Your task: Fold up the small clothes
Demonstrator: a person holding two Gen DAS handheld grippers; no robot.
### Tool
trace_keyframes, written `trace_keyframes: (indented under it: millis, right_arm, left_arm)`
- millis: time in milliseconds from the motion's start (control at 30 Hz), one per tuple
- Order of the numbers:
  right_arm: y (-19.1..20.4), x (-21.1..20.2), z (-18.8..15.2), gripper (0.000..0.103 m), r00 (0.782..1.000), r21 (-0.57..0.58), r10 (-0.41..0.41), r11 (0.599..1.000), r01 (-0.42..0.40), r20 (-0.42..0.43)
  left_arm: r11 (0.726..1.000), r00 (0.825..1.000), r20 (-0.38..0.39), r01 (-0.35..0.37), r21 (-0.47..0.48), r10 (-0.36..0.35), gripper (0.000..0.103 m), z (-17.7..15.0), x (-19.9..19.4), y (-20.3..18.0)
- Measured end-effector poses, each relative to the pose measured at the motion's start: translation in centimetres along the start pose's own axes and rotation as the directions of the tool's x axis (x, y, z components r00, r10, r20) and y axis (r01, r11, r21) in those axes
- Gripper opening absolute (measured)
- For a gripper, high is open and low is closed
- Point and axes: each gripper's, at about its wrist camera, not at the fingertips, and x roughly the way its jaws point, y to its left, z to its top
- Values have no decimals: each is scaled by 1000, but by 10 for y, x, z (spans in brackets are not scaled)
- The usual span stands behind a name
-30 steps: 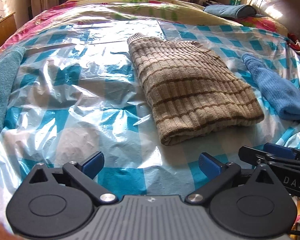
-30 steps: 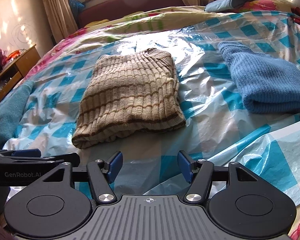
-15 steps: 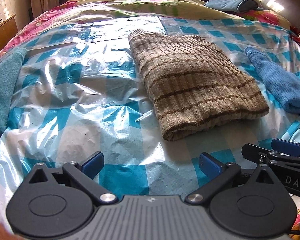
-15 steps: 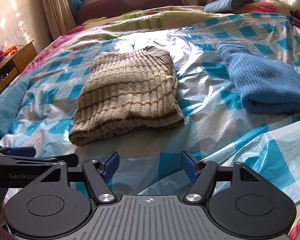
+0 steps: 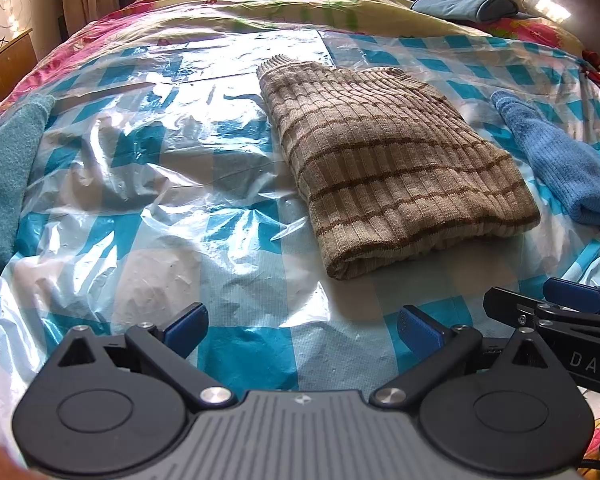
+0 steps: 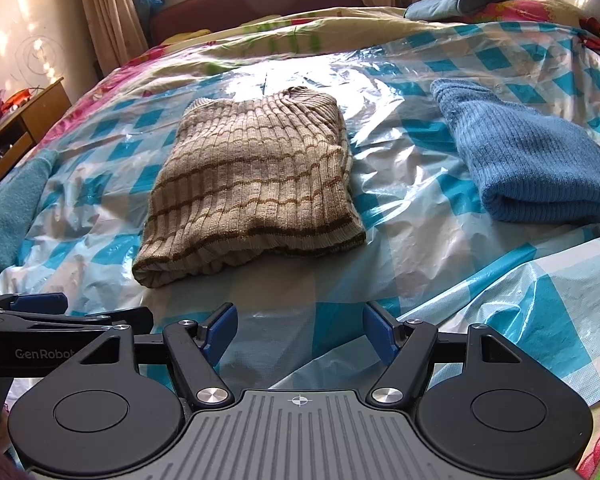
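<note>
A beige sweater with brown stripes [image 5: 392,172] lies folded into a compact rectangle on the blue-and-white checked plastic sheet [image 5: 160,184] over the bed; it also shows in the right wrist view [image 6: 252,184]. My left gripper [image 5: 302,330] is open and empty, low over the sheet, short of the sweater's near edge. My right gripper [image 6: 298,332] is open and empty, also short of the sweater. Each gripper shows at the edge of the other's view, the right one in the left wrist view [image 5: 572,304] and the left one in the right wrist view [image 6: 40,308].
A folded blue knit garment [image 6: 528,160] lies right of the sweater, also in the left wrist view [image 5: 560,164]. A teal towel [image 5: 4,176] lies at the left edge. A blue pillow [image 6: 456,0] and floral bedding [image 5: 300,12] sit at the back. A wooden cabinet [image 6: 24,120] stands far left.
Both grippers have drawn back slightly from the sweater and the right gripper has opened a little wider. The sweater has not moved.
</note>
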Motion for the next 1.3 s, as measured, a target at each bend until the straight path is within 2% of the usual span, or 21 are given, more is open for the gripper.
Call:
trace_keyframes:
  millis: [1300]
  right_arm:
    - [-1,2,-1,70,1000,4,-3,1000,3,-10]
  left_arm:
    - [1000,1000,-11,2,-4,-3,103,-2,0,-2]
